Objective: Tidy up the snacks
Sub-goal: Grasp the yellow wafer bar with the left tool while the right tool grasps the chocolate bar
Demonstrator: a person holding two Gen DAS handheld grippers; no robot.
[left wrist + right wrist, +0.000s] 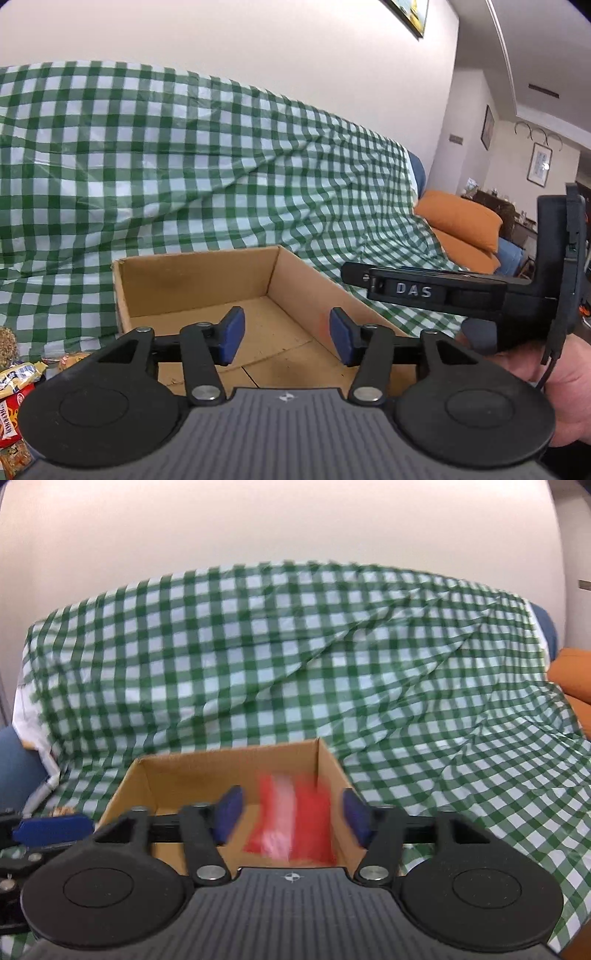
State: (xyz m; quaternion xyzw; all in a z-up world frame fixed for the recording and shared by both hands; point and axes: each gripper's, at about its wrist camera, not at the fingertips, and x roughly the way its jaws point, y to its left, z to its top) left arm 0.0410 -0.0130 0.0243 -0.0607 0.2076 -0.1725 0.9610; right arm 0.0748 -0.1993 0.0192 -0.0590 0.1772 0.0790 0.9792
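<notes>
An open cardboard box (pixel 195 284) sits on the green-checked cloth straight ahead of both grippers. In the left wrist view my left gripper (pixel 287 338) hovers over the box's near edge, blue pads apart and nothing between them. In the right wrist view my right gripper (pixel 292 819) is also over the box (pixel 199 779) with its pads spread. A blurred red-and-white snack packet (pixel 306 812) lies between them inside the box, clear of both pads. The right gripper's fingers (pixel 406 290) show side-on at the right, held by a hand (pixel 565 391).
Several loose snack packets (pixel 14 387) lie at the lower left beside the box. The checked cloth (pixel 184 166) drapes a sofa back behind it. Orange cushions (pixel 461 218) sit at the far right. One blue finger of the left gripper (pixel 51 829) shows at the left edge.
</notes>
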